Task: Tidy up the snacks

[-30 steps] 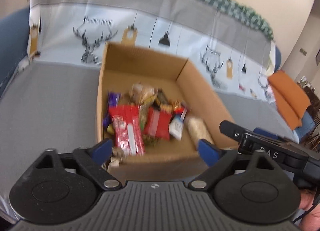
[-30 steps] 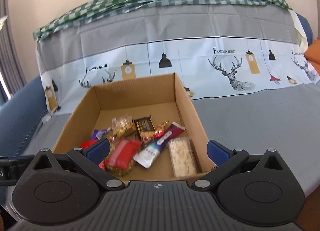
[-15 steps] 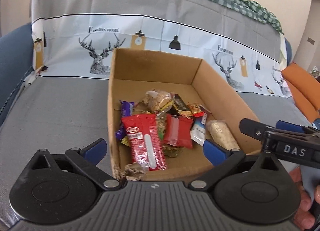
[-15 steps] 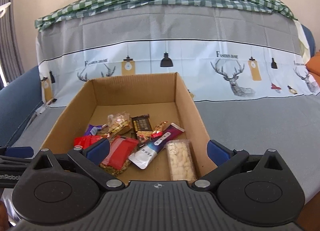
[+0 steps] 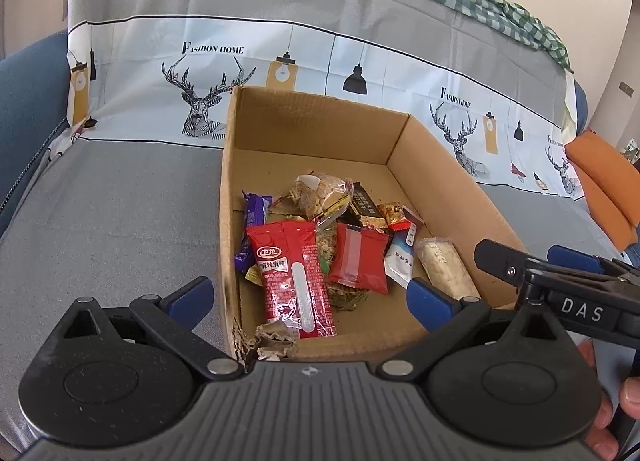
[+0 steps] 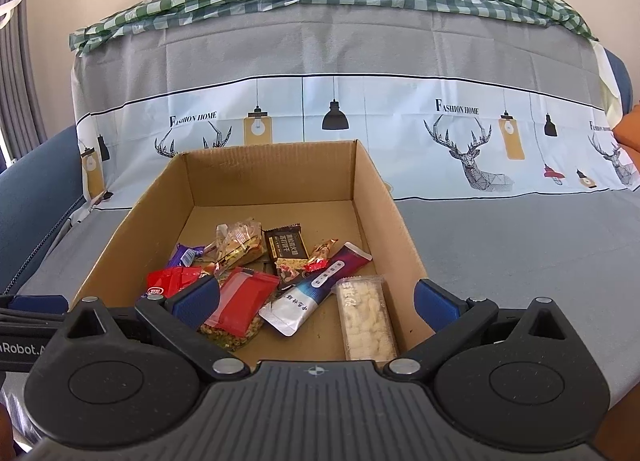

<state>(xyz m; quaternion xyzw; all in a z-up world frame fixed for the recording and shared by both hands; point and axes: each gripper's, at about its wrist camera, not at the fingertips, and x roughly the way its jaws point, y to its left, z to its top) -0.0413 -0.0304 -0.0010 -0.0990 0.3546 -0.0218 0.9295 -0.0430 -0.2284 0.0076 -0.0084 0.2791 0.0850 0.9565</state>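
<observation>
Left of the box (image 5: 448, 165), the left gripper (image 5: 306, 293) hung with jaws released and empty, the snacks (image 6: 280, 273) lay heaped inside the box toward its near wall, and the right gripper (image 6: 316, 297) hovered likewise released, seemingly poised for picking.

The left claw (image 5: 308, 295) hovers spread wide at the near edge of a cardboard box (image 5: 448, 181) of snack packets, a long red packet (image 5: 294, 281) nearest; the right claw (image 5: 560, 265) shows at right.
</observation>
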